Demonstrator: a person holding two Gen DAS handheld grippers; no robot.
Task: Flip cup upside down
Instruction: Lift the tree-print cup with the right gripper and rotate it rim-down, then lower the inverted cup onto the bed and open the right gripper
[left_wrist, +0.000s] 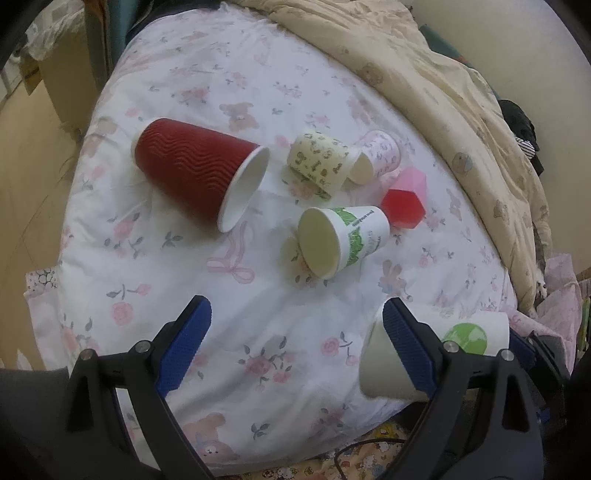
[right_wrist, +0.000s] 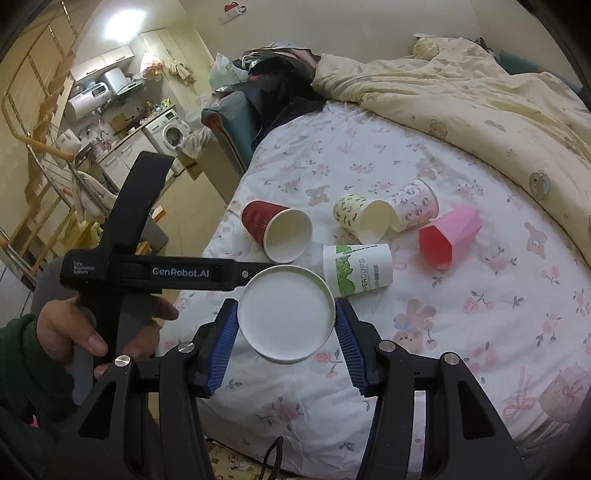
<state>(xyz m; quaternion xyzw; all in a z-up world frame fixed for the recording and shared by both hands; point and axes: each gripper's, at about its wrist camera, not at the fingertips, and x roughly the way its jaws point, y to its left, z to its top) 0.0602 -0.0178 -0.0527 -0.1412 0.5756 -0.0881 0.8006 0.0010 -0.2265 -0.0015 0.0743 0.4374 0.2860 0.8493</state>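
Observation:
My right gripper (right_wrist: 287, 317) is shut on a white paper cup with a green dot (right_wrist: 286, 312), held above the bed with its round base toward the camera. The same cup shows in the left wrist view (left_wrist: 443, 347), lying sideways behind my left gripper's right finger. My left gripper (left_wrist: 297, 314) is open and empty over the floral sheet (left_wrist: 258, 332). Several cups lie on their sides on the bed: a red ripple cup (left_wrist: 195, 173), a yellow patterned cup (left_wrist: 321, 162), a pink patterned cup (left_wrist: 382, 151), a green-printed white cup (left_wrist: 343, 236) and a pink faceted cup (left_wrist: 404, 199).
A beige quilt (left_wrist: 424, 92) is bunched along the far right side of the bed. The bed's left edge drops to the floor (left_wrist: 29, 177). My left gripper's body and the hand holding it (right_wrist: 122, 273) sit at the left. Kitchen furniture stands far behind.

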